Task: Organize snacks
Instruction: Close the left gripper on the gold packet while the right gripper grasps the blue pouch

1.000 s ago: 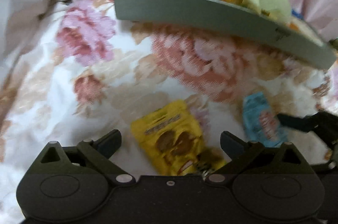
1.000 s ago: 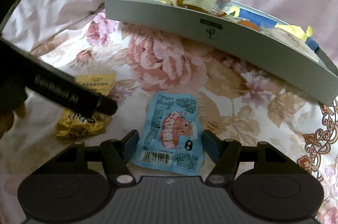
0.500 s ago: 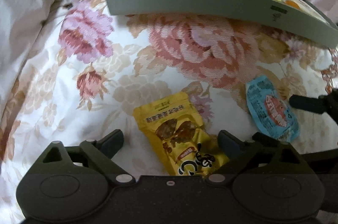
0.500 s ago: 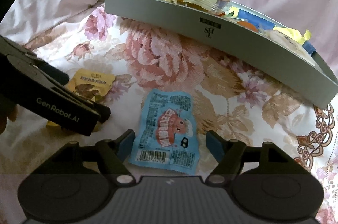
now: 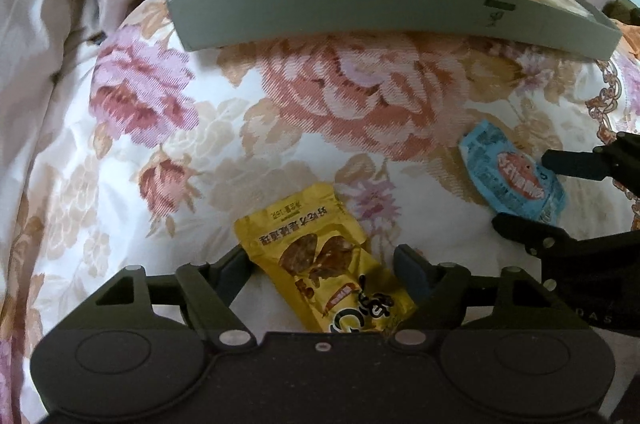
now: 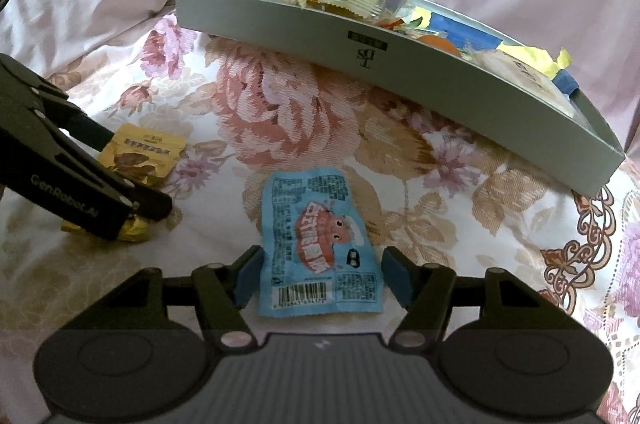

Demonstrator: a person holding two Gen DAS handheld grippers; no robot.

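- Two loose packets lie on the floral bedcover (image 5: 168, 159), one in front of each pair of tongs, and both pairs stand apart, clamped on nothing.
- Between the spread fingers of the left gripper (image 5: 320, 266) sits the yellow packet (image 5: 320, 264); its long axis runs away from the tongs, slanted a little toward their left, its near end tucked under the body.
- Likewise the blue packet (image 6: 318, 244) lies flat between the fingers of the right gripper (image 6: 318, 278), long axis nearly straight ahead, barcode end nearest.
- Each packet is nearer its own gripper, so I judge neither hand needs to cross over; each should only have to shut across the packet's short width.
- Beyond both tongs, well apart from the packets, the grey tray (image 6: 280, 23) holds a heap of other snacks.
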